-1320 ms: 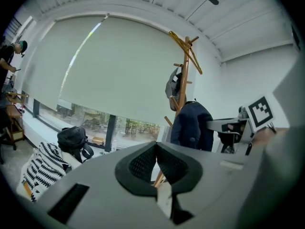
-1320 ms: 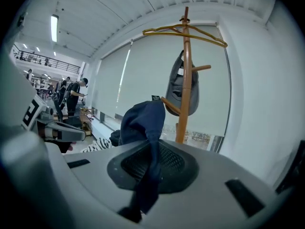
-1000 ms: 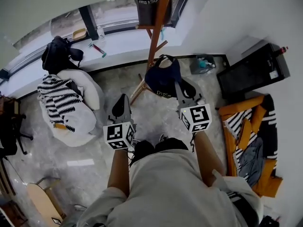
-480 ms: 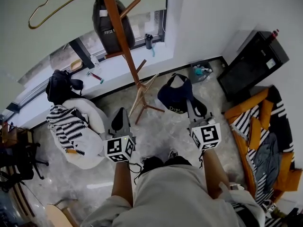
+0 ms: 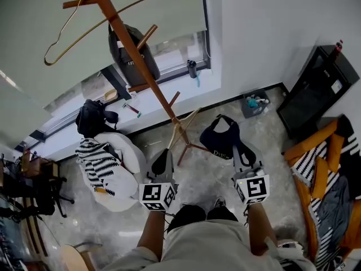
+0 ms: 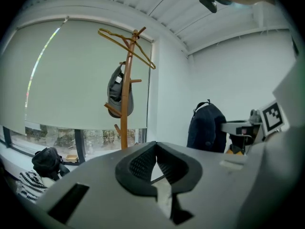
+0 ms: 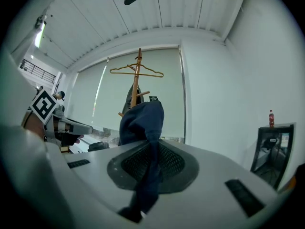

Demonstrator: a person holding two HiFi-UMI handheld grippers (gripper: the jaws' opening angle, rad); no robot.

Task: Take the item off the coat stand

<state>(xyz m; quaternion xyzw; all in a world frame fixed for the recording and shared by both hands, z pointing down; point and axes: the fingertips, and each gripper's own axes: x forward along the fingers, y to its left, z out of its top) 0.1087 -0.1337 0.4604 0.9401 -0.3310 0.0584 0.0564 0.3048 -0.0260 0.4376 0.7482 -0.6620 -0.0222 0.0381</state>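
The wooden coat stand [image 5: 130, 51] rises at the upper left, with a gold wire hanger [image 5: 84, 24] on top and a grey-black bag [image 5: 131, 47] still hung on a peg. My right gripper [image 5: 238, 147] is shut on the strap of a navy bag [image 5: 219, 140], which hangs clear of the stand, to its right. In the right gripper view the navy bag [image 7: 143, 120] runs down between the pads [image 7: 167, 162]. My left gripper [image 5: 163, 154] is shut and holds nothing, level beside the right. The left gripper view shows the stand [image 6: 126, 94] ahead and the navy bag [image 6: 206, 126] at right.
A white armchair [image 5: 127, 157] with a striped cloth stands to the left, with a black backpack [image 5: 93, 117] on the window sill behind it. A black cabinet [image 5: 318, 89], orange bedding [image 5: 321, 151] and a small bin [image 5: 255, 103] line the right wall.
Both grippers have drawn back from the coat stand, the right one carrying the navy bag away from the stand's pegs. The head view has tilted up and shows more of the stand.
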